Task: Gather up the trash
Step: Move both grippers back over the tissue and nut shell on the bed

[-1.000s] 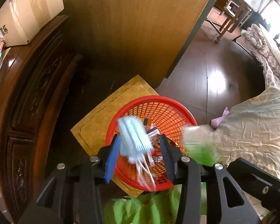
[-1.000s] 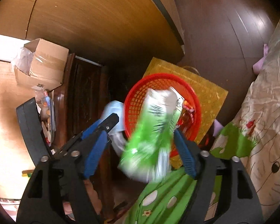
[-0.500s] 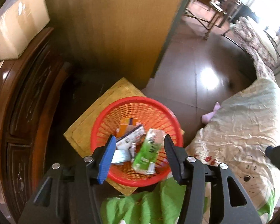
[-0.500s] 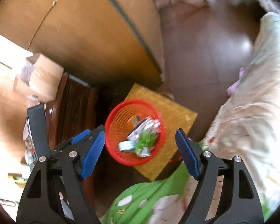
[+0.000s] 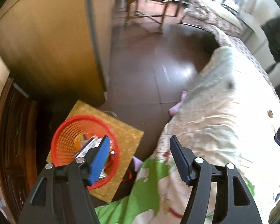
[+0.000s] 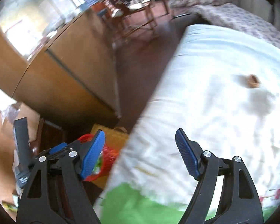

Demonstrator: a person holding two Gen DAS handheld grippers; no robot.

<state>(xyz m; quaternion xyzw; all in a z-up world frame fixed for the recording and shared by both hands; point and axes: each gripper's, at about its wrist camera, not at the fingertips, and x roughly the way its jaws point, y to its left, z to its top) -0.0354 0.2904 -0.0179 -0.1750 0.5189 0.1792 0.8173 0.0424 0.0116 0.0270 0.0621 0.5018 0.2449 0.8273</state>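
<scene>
A red mesh basket [image 5: 65, 128] stands on a yellow mat [image 5: 125, 136] on the floor by the bed, with several wrappers and packets [image 5: 85, 147] lying in it. My left gripper [image 5: 139, 138] hangs above the basket's right side and the bed edge. Its jaws are opening, with nothing between them. My right gripper [image 6: 140, 132] is open and empty over the pale quilt [image 6: 214, 71]. Only part of the basket [image 6: 110, 155] shows behind its left finger. A small brown scrap [image 6: 253, 80] lies blurred on the quilt, far right.
A tall wooden panel [image 5: 46, 46] rises behind the basket, and a dark carved dresser [image 5: 9, 140] stands at the left. Brown floor [image 5: 149, 65] runs to wooden chairs [image 5: 147, 5] at the back. A pink thing [image 5: 175, 108] lies on the floor by the bed.
A pale packet fell from the left jaws and a green one from the right, both landing in the basket. Both grippers then swung up and right toward the bed; the left jaws widened.
</scene>
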